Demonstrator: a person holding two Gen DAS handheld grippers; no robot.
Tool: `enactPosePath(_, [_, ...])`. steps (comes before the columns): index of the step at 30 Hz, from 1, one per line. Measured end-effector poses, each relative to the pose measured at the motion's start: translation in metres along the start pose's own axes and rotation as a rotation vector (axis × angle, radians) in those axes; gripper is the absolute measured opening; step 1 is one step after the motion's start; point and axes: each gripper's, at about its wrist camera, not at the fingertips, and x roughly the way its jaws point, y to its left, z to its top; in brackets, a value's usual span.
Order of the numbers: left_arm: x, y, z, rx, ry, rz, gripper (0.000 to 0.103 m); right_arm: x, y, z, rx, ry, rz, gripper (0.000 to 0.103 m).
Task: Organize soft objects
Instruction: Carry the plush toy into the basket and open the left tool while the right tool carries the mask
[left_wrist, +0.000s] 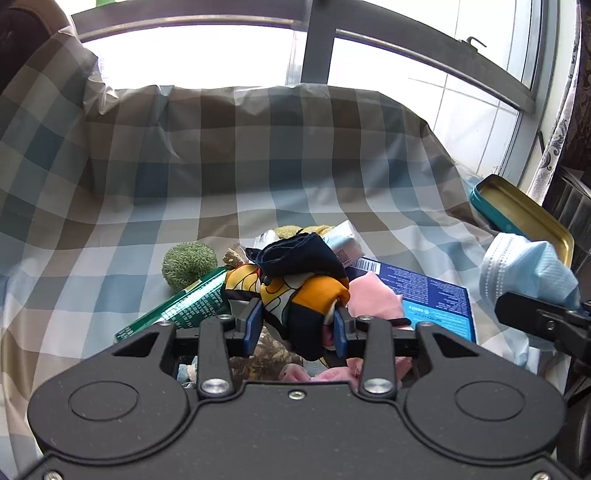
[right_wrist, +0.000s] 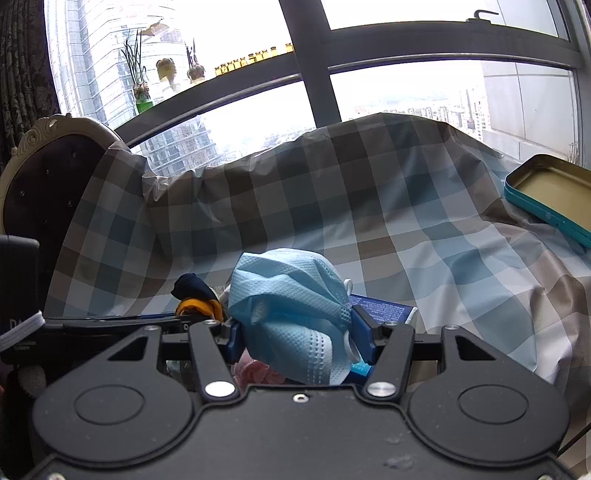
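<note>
Scrubber (left_wrist: 189, 266) left of scarf (left_wrist: 295, 291), box (left_wrist: 424, 295) right, tin (left_wrist: 524, 218) behind

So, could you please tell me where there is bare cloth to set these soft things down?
Bare checked cloth stretches beyond the green scrubber, and left of the teal tin. Crowded: the pile around the blue box.

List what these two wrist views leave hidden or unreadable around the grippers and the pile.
- Left wrist view: the pink cloth and the pile's near edge are hidden by the left gripper and its patterned scarf.
- Left wrist view: print on the blue box is too small to read.
- Right wrist view: the face mask in the right gripper hides most of the pile.
- Both views: the tin is cut off by the right edge.
</note>
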Motion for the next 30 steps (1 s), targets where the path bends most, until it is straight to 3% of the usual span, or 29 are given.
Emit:
enactPosePath(5, [-0.048, -0.006, -0.006, -0.026, -0.005, 0.016, 0.039, -0.027, 0.007, -0.002, -0.011, -0.02, 0.025, 0.056])
enactPosePath(16, [-0.113, -0.019, -0.056, -0.12, 0.119, 0.055, 0.039, -0.099, 0.019, -0.033, -0.023, -0.001, 0.086, 0.056])
enactPosePath(24, [-0.147, -0.033, -0.101, -0.2, 0.146, 0.034, 0.039, -0.148, 0.019, -0.064, 0.0, 0.048, 0.123, 0.056])
enactPosePath(30, [-0.149, -0.038, -0.128, -0.251, 0.19, 0.043, 0.04, -0.165, 0.018, -0.083, -0.002, 0.112, 0.142, 0.056])
